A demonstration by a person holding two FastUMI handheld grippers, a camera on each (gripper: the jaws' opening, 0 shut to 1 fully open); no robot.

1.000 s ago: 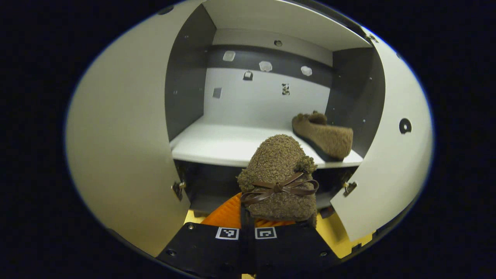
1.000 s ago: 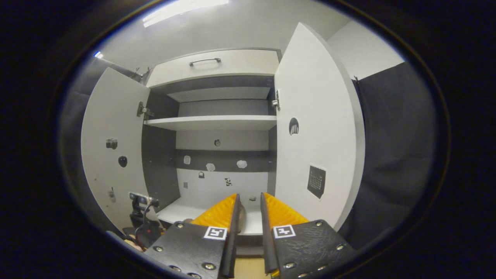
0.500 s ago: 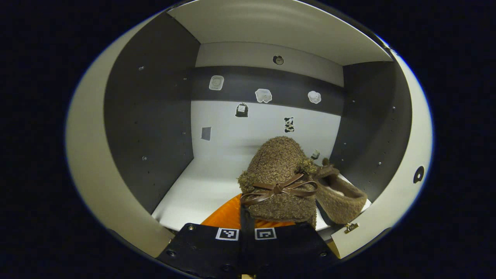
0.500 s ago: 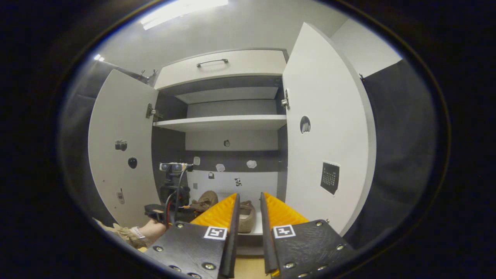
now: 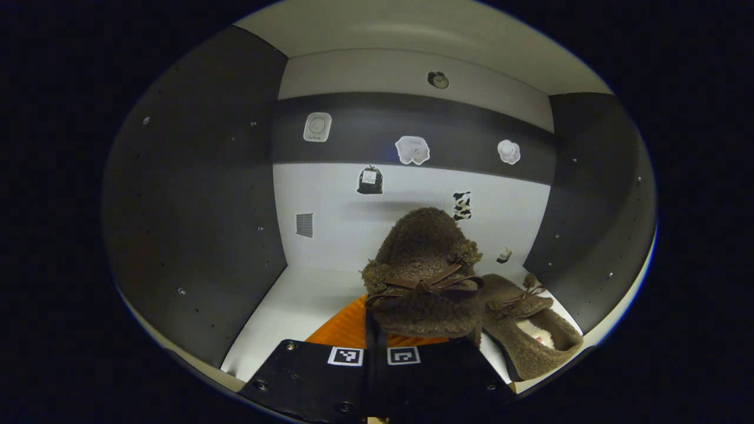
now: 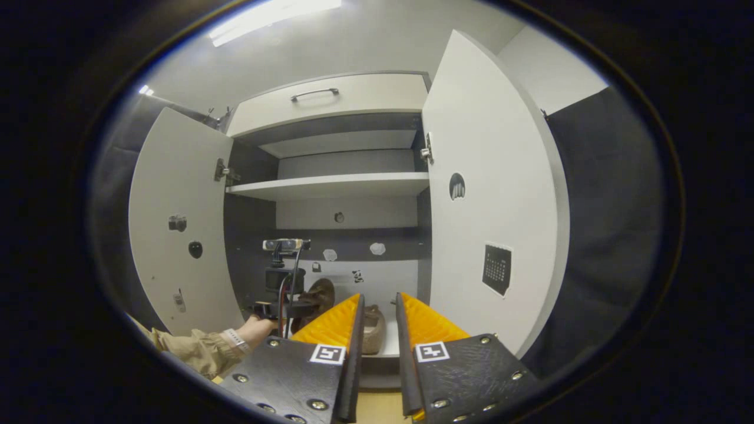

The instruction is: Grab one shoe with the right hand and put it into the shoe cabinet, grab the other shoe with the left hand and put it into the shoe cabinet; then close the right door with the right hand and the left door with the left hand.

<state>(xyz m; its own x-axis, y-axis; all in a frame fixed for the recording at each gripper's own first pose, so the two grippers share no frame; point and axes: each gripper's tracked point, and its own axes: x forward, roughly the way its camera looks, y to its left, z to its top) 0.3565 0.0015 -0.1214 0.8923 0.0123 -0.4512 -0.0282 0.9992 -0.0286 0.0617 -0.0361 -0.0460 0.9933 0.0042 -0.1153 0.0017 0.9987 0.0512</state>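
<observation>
Left gripper view: the left gripper [image 5: 377,330] sits at the bottom centre, jaws pinched on the heel end of a fuzzy brown slipper with a thin brown bow [image 5: 421,277], carried toe-forward inside the grey-and-white shoe cabinet [image 5: 194,194]. Just to its right, lower right of the frame, the matching brown fuzzy slipper [image 5: 527,330] already lies on the white shelf [image 5: 294,306], the two nearly touching. White back panel with small stickers straight ahead.

So the step in hand is the second shoe, left hand, going in. My read: it hangs over the shelf, not yet set down. Next call is to lower it beside its mate and spread the jaws, keeping clear of the parked slipper.

Right gripper view: the right gripper [image 6: 377,318] at bottom centre, fingers apart with a narrow gap, holding nothing. Between them, the parked slipper shows on the shelf. At lower left a hand [image 6: 259,327] in a tan sleeve pushes the left gripper into the cabinet. The white left door [image 6: 171,235] and white right door [image 6: 489,194] both stand wide open, waiting for the closing steps.
</observation>
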